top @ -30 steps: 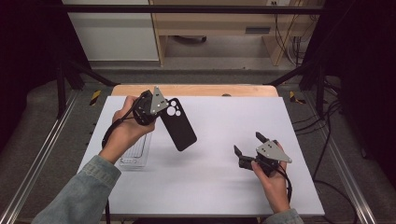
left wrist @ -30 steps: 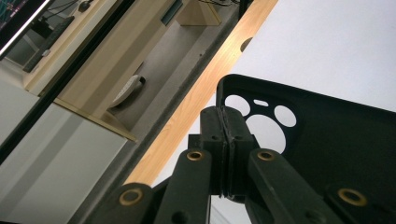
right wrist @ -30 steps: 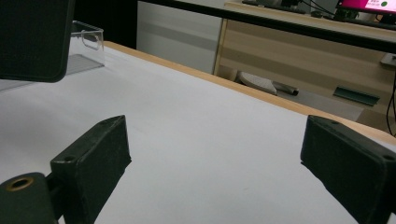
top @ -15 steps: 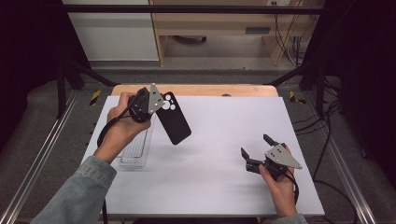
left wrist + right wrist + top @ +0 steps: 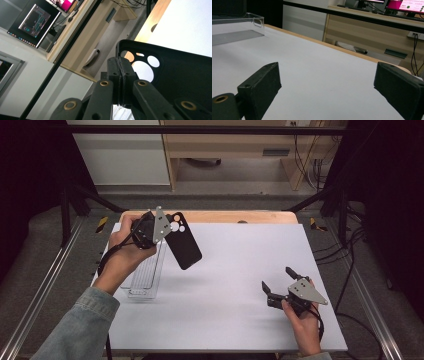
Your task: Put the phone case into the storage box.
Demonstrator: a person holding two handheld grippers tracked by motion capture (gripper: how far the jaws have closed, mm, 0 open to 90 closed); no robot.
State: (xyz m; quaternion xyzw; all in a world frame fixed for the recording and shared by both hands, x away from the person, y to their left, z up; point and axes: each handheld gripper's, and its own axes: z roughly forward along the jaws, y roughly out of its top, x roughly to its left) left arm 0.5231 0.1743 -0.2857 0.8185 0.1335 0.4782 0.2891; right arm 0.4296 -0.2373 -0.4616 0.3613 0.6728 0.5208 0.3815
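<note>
A black phone case (image 5: 183, 243) with round camera cut-outs hangs tilted above the table's back left. My left gripper (image 5: 165, 231) is shut on its upper edge. In the left gripper view the two pads (image 5: 120, 75) press together on the rim of the phone case (image 5: 180, 72) beside the cut-outs. My right gripper (image 5: 278, 280) rests low over the white table at the front right, its jaws wide apart. In the right gripper view nothing lies between its fingers (image 5: 262, 85), just bare tabletop.
A clear plastic tray (image 5: 145, 275) lies on the white table (image 5: 235, 270) under my left hand; it also shows far off as a clear tray (image 5: 242, 22) in the right gripper view. A wooden strip (image 5: 235, 216) edges the table's back. Metal rails flank both sides.
My left hand has lifted the phone case a little up and toward the back left. My right gripper has drifted right and toward the table's front edge, still open.
</note>
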